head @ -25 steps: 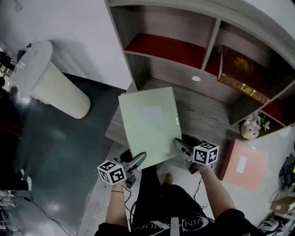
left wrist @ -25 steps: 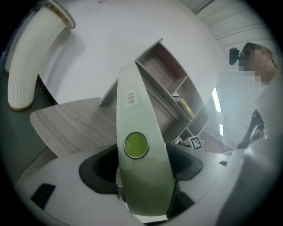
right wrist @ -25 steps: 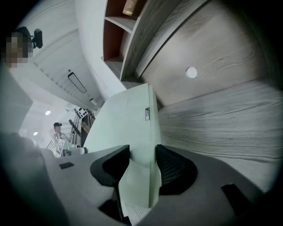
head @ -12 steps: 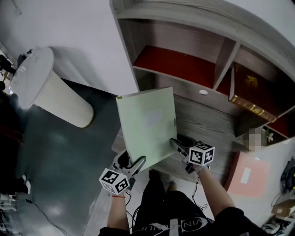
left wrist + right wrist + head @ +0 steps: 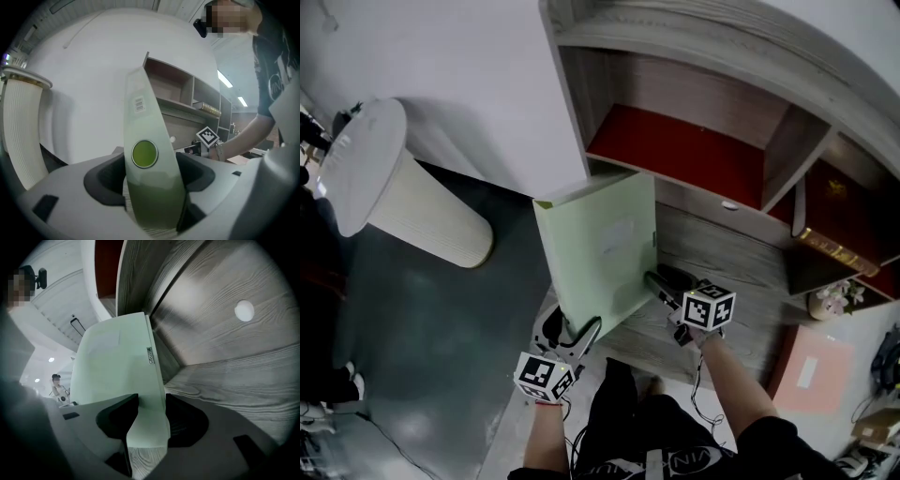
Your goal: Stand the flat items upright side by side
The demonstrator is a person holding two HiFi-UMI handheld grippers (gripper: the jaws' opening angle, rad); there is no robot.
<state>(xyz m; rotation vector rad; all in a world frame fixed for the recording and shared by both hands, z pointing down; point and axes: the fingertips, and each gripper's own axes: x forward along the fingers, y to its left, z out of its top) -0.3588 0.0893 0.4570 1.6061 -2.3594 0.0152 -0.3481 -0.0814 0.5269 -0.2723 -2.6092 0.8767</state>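
Pale-green folder (image 5: 595, 246), head view: tipped up off the grey wood surface (image 5: 727, 270) since a second ago, now near upright. Left gripper view: left hand-held gripper (image 5: 150, 177) clamped wide across its spine. Right gripper view: right hand-held gripper (image 5: 150, 422) pinching the cover edge. Standing looks nearly done.

barcode label (image 5: 138, 104) on green folder (image 5: 151, 197) spine, print unreadable

The pale green folder (image 5: 598, 248), with a faint white label on its cover, is tilted up over the shelf unit (image 5: 722, 248), far edge at the unit's lower left compartment. The left gripper (image 5: 572, 330) clamps its spine and the right gripper (image 5: 661, 284) its near right edge. A brown gold-edged book (image 5: 830, 216) leans in the unit's right compartment. A pink flat item (image 5: 811, 370) lies right of the unit.
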